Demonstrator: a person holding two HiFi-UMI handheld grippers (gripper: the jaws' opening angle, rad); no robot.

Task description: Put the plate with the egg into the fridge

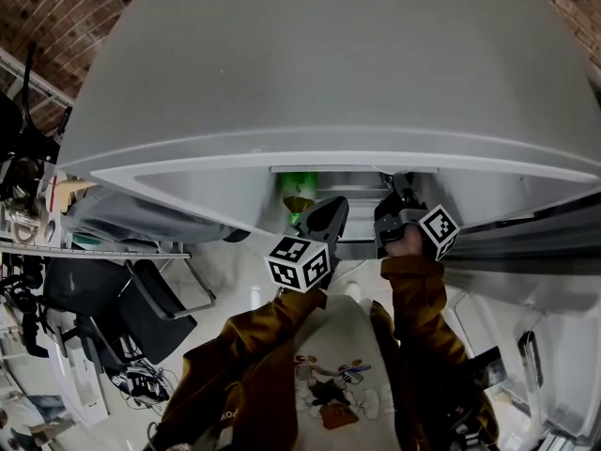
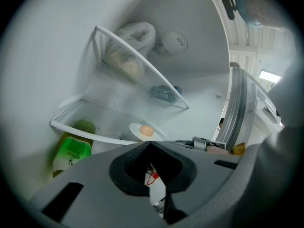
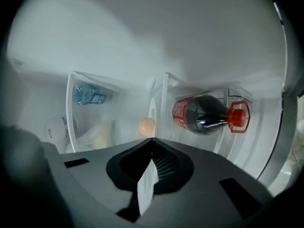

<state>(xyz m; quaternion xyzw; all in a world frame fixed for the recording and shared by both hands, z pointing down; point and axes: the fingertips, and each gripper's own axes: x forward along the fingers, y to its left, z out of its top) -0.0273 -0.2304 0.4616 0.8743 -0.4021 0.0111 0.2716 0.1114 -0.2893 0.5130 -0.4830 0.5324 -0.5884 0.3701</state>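
Note:
The white plate (image 2: pixel 137 130) with the brown egg (image 2: pixel 147 130) rests on a glass shelf (image 2: pixel 90 129) inside the open grey fridge (image 1: pixel 310 73). In the right gripper view the plate (image 3: pixel 153 107) appears edge-on with the egg (image 3: pixel 146 126) beside it, just beyond my right gripper (image 3: pixel 152 139). That gripper's jaws meet tip to tip with nothing between them. My left gripper (image 2: pixel 149 143) is shut and empty too, a little short of the plate. In the head view, the left gripper (image 1: pixel 324 212) and right gripper (image 1: pixel 392 195) reach side by side into the fridge opening.
A green bottle (image 2: pixel 71 151) lies below the shelf, and a plastic bag (image 2: pixel 130 44) sits on another shelf. A cola bottle (image 3: pixel 209 114) and a water bottle (image 3: pixel 90 95) lie in the fridge. A black chair (image 1: pixel 141 299) and cluttered racks (image 1: pixel 28 224) stand at the left.

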